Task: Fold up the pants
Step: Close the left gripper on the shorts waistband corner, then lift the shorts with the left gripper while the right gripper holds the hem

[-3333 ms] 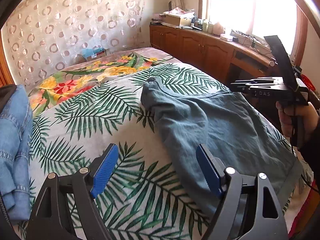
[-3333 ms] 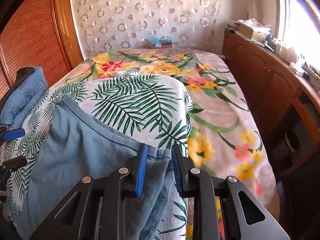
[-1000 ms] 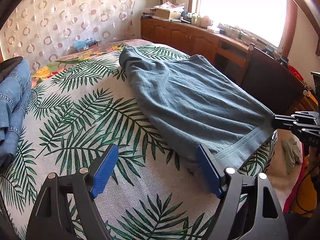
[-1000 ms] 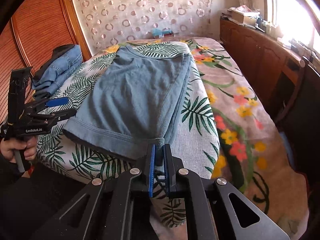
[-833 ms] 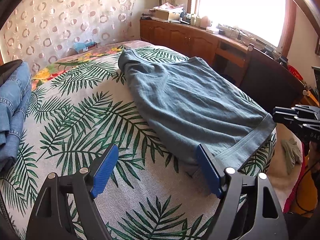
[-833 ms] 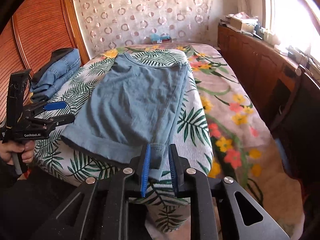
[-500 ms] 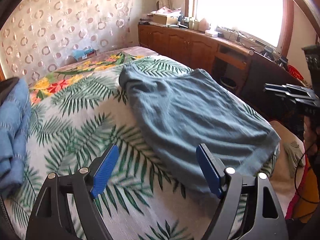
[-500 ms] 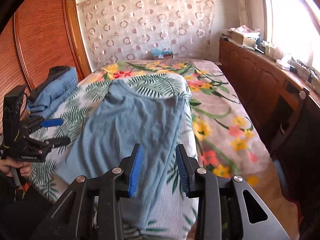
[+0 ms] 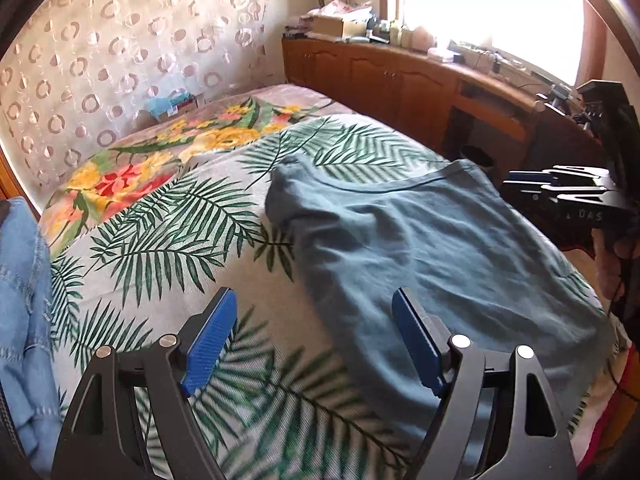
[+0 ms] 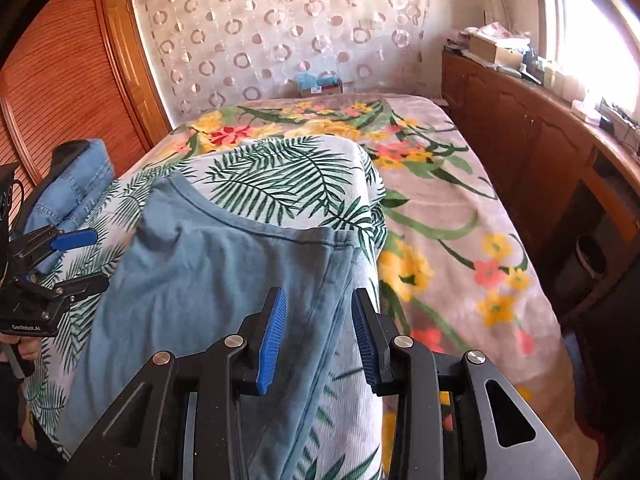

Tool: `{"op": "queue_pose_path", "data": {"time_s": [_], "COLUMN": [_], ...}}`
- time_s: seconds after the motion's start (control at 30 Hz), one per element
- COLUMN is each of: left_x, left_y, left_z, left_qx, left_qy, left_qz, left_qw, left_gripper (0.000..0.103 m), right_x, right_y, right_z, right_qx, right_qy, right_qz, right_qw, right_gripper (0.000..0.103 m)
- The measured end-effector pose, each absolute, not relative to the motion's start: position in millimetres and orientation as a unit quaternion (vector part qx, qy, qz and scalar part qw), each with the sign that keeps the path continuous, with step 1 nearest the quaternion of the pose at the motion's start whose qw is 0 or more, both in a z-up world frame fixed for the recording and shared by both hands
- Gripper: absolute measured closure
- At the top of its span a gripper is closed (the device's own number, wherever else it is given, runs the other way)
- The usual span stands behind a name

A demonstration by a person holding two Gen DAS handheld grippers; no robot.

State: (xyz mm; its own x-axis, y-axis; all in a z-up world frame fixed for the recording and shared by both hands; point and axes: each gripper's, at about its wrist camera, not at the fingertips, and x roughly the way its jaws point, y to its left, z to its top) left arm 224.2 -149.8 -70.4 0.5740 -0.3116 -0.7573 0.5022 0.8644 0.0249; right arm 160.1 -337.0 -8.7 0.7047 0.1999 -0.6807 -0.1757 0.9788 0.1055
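Right gripper [image 10: 316, 334]: jaws are standing part-way apart with nothing pinched; the blue pads are straddling the side seam of the pants without pressing on it.
Left gripper [image 9: 316, 344]: jaws are gaping wide and gripping nothing; its right pad is hovering over the near edge of the cloth, its left pad over bare palm-print sheet [image 9: 160, 240].
Pants [image 10: 208, 280]: blue-grey, lying flat on the bed directly ahead of and beneath the right gripper, and ahead and to the right of the left one.
Long axis: running away from both grippers toward the headboard end, with the waistband [image 10: 256, 226] lying at the far end and the hem falling toward the near edge of the bed.
Nearer hand: the right gripper is sitting over the pants' right edge; the left is sitting just beside the opposite edge.
Likely next grasp: judging by this layout, each gripper is lining up with its own side of the garment.
Bystander cloth: denim pile [image 10: 72, 192] is resting well apart, off to the left.
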Motion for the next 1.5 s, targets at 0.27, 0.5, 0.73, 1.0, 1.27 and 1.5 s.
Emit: {"op": "queue_pose_path", "data": {"time_s": [0.27, 0.5, 0.73, 1.0, 1.27, 1.5], "left_x": [256.5, 272.2, 283.7, 293.5, 275.1, 229.9], "left_y": [-144.2, -154.0, -160.2, -170.3, -167.9, -144.1], "left_z": [-80.7, -81.3, -87.7, -88.6, -70.1, -7.9], "left_qx": [0.077, 0.071, 0.048, 0.036, 0.031, 0.025], "left_qy": [0.421, 0.429, 0.443, 0.450, 0.430, 0.356], "left_qz": [-0.232, -0.233, -0.239, -0.243, -0.262, -0.281], "left_qw": [0.873, 0.870, 0.863, 0.859, 0.864, 0.891], "left_gripper": [0.022, 0.024, 0.036, 0.052, 0.087, 0.090], "right_x": [183.6, 194.0, 198.1, 200.7, 180.3, 140.5], "right_y": [-338.7, -337.1, -340.8, -337.7, -333.4, -323.4], "right_z": [-4.8, -4.4, -4.1, -6.8, 11.3, 55.4], "right_qx": [0.021, 0.020, 0.027, 0.037, 0.026, 0.014], "right_qy": [0.392, 0.404, 0.402, 0.403, 0.362, 0.294], "right_qz": [0.103, 0.097, 0.099, 0.115, 0.130, 0.146], "right_qw": [0.914, 0.909, 0.910, 0.907, 0.923, 0.945], "right_gripper": [0.068, 0.067, 0.068, 0.095, 0.098, 0.098]}}
